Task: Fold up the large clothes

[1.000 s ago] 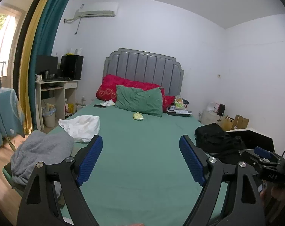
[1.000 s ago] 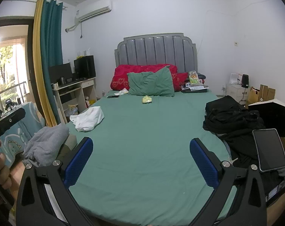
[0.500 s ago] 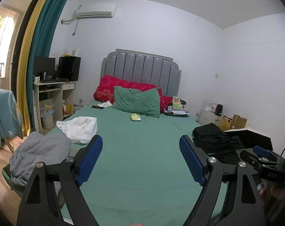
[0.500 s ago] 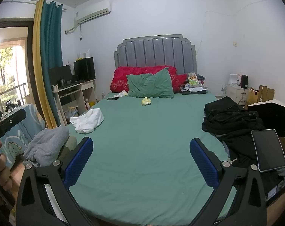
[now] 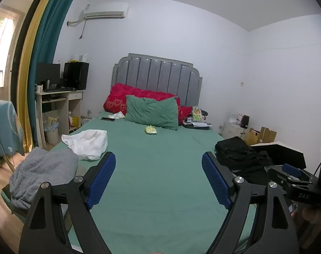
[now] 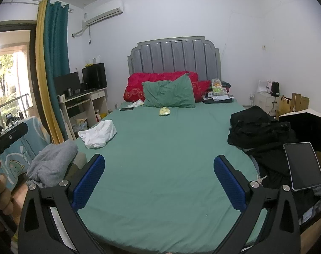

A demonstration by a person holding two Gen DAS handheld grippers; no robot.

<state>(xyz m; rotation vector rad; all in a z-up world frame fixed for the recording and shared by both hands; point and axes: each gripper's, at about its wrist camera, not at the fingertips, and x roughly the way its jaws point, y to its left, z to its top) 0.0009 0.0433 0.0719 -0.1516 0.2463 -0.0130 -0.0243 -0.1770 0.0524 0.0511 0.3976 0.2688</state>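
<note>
A crumpled white garment (image 5: 88, 140) (image 6: 99, 133) lies on the left side of the green bed (image 5: 160, 169) (image 6: 166, 154). A grey garment (image 5: 41, 169) (image 6: 52, 160) is heaped at the bed's near left corner. A pile of black clothes (image 5: 241, 154) (image 6: 260, 129) sits on the right edge. My left gripper (image 5: 158, 180) is open and empty above the foot of the bed. My right gripper (image 6: 159, 180) is open and empty there too, and its body shows in the left wrist view (image 5: 298, 182).
A green pillow (image 6: 168, 94) and red quilt (image 6: 160, 80) lie at the headboard, with a small yellow packet (image 6: 164, 111) and a phone (image 6: 126, 109) in front. A tablet (image 6: 302, 166) rests on the black clothes. A desk (image 5: 58, 105) stands left; boxes (image 6: 296, 103) stand right.
Both views have tilted upward slightly, so the bed and clothes sit lower in the frames. Both grippers stay open and nothing on the bed has moved.
</note>
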